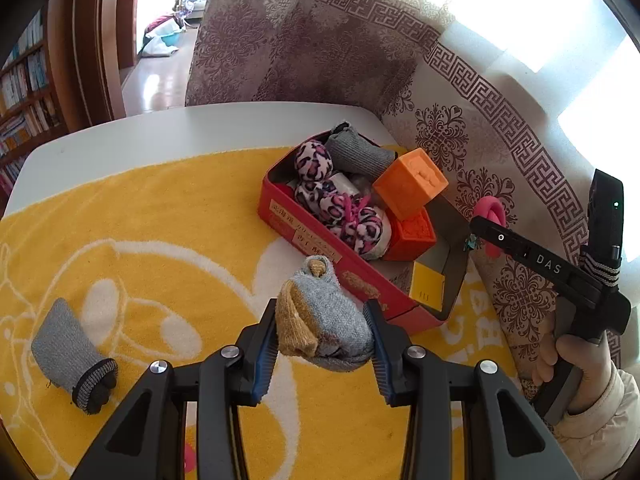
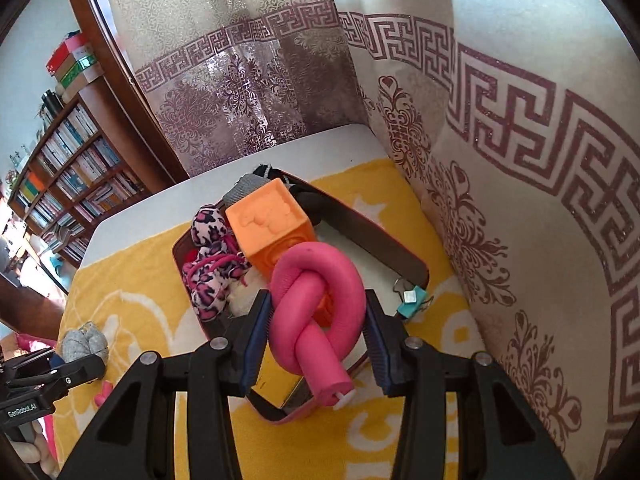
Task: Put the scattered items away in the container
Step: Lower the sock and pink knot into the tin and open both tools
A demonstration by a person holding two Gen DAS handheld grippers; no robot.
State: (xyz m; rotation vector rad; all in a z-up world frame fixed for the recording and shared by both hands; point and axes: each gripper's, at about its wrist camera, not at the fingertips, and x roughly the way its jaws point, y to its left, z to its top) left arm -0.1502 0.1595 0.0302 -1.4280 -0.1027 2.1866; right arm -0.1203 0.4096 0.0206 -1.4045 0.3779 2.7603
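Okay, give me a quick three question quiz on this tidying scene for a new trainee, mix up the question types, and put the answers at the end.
1. True or false: the left gripper holds a rolled grey and tan sock.
2. What does the right gripper hold? A) an orange block B) a knotted pink foam tube C) a teal clip
3. Fill in: a grey sock lies loose on the yellow ____.

Key
1. True.
2. B: the pink foam tube sits between the jaws, above the red box. The orange block is in the box already.
3. Towel.
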